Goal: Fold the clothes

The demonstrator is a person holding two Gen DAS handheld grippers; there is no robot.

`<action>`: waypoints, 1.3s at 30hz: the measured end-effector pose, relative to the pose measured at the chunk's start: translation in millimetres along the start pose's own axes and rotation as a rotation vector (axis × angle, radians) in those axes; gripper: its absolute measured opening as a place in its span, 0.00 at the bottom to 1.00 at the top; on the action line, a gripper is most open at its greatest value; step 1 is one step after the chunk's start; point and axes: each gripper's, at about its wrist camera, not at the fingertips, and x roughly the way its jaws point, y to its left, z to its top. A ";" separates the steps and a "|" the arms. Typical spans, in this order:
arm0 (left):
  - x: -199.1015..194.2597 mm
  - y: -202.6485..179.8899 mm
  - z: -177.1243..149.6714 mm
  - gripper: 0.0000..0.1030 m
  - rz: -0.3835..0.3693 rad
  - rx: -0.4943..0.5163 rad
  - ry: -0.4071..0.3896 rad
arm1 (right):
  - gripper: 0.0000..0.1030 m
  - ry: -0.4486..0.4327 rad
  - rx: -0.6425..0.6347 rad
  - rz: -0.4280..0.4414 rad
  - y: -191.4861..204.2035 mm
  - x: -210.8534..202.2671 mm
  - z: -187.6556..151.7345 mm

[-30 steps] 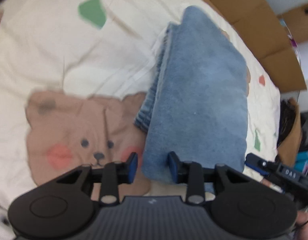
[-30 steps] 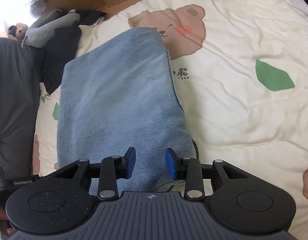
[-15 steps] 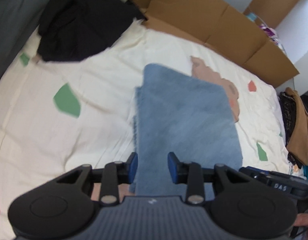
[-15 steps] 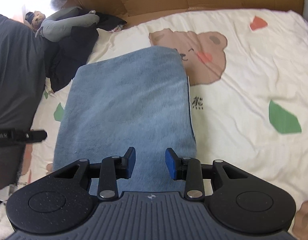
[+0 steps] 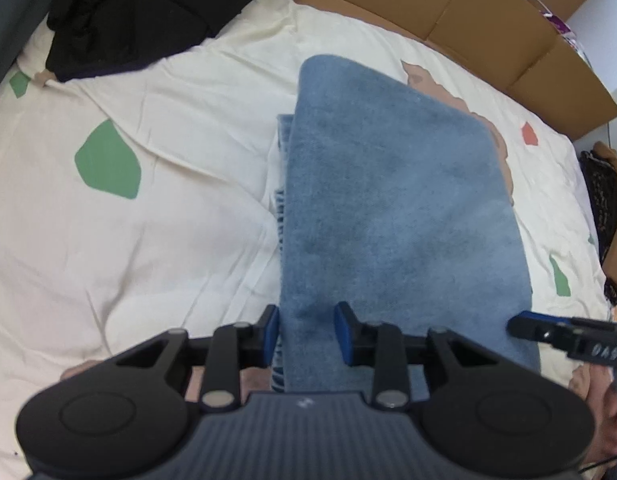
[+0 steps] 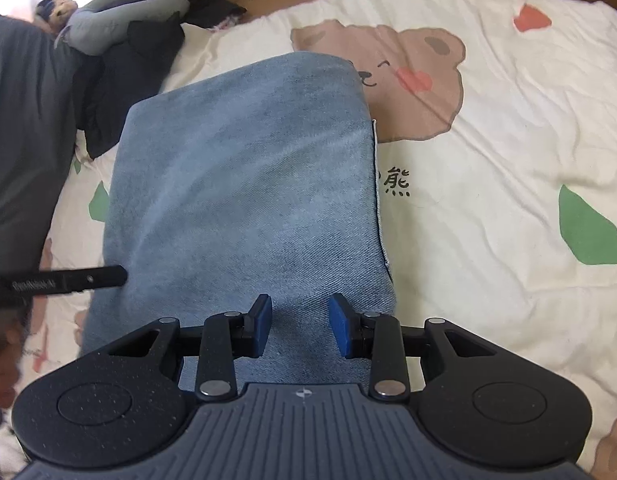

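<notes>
On the cream bear-print bedspread (image 5: pixel 148 240) lies the folded blue garment (image 5: pixel 388 208), its near edge between the closing left gripper (image 5: pixel 307 334) and the parted right gripper (image 6: pixel 299 325).

Your right gripper (image 6: pixel 300 328): jaws parted over towel (image 6: pixel 244 184) | left gripper (image 6: pixel 68 280) at 9 o'clock | bear print (image 6: pixel 420 76) at 1 o'clock
</notes>
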 end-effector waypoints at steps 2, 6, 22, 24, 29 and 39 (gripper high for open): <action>-10.3 -2.9 6.7 0.25 0.005 0.006 -0.017 | 0.37 -0.023 -0.012 0.011 3.9 -9.0 11.3; -30.1 -10.2 28.4 0.22 -0.021 0.037 -0.081 | 0.37 -0.062 -0.041 0.005 7.1 -13.5 35.5; 28.7 -28.1 61.7 0.05 0.078 0.095 -0.082 | 0.37 -0.113 -0.162 -0.083 5.7 39.7 107.3; 32.8 -23.6 60.0 0.03 0.080 0.096 -0.082 | 0.37 -0.094 -0.191 -0.083 8.2 50.2 107.8; 25.3 -21.6 65.4 0.03 0.063 0.089 -0.096 | 0.37 -0.054 -0.202 -0.108 13.2 63.2 112.9; 36.3 -29.8 96.7 0.04 0.060 0.086 -0.168 | 0.37 -0.155 -0.164 -0.146 31.3 65.8 124.5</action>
